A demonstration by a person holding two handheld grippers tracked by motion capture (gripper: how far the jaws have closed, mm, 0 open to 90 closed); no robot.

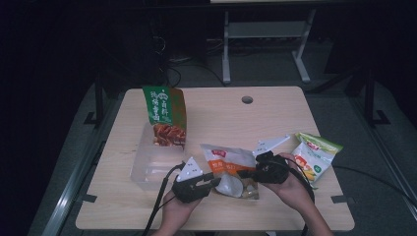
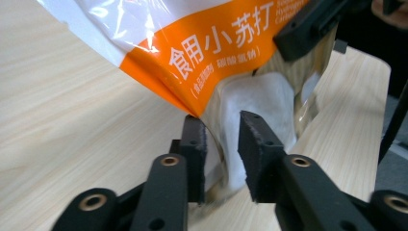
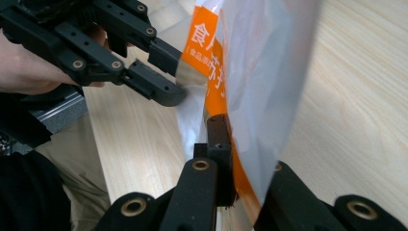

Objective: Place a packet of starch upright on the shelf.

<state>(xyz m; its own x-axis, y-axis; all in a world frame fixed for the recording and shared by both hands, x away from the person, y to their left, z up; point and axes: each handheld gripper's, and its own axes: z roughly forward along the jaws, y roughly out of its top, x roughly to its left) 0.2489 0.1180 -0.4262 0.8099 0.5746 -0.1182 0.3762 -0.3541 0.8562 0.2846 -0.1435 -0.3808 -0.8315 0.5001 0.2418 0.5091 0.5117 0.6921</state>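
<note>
I am holding 2 tools over the near edge of the pale wooden table (image 1: 275,113), and both are gripping the same orange-and-white pouch (image 1: 231,169). From the high view, my left tool (image 1: 202,186) is meeting the pouch's near left corner while my right tool (image 1: 253,173) is meeting its right side, with my hands coming in from the bottom. That view is also giving me what the tool cameras are missing: a clear plastic bin (image 1: 150,164) sitting left of the pouch with a green-and-red snack bag (image 1: 166,115) standing upright in its far end, and a green-and-white packet (image 1: 314,157) lying near the table's right edge. The left tool view is showing my left tool (image 2: 221,149) with its jaws slightly apart and the pouch's clear lower corner pinched between them, white powder showing inside the pouch (image 2: 226,43). Printed there in white on orange I am reading "食用小苏打", with smaller lines too fine to read. The right tool view is showing my right tool (image 3: 240,159) clamped together on the pouch's (image 3: 260,62) edge, which is rising nearly upright, and my left tool (image 3: 159,72) gripping the far edge.
</note>
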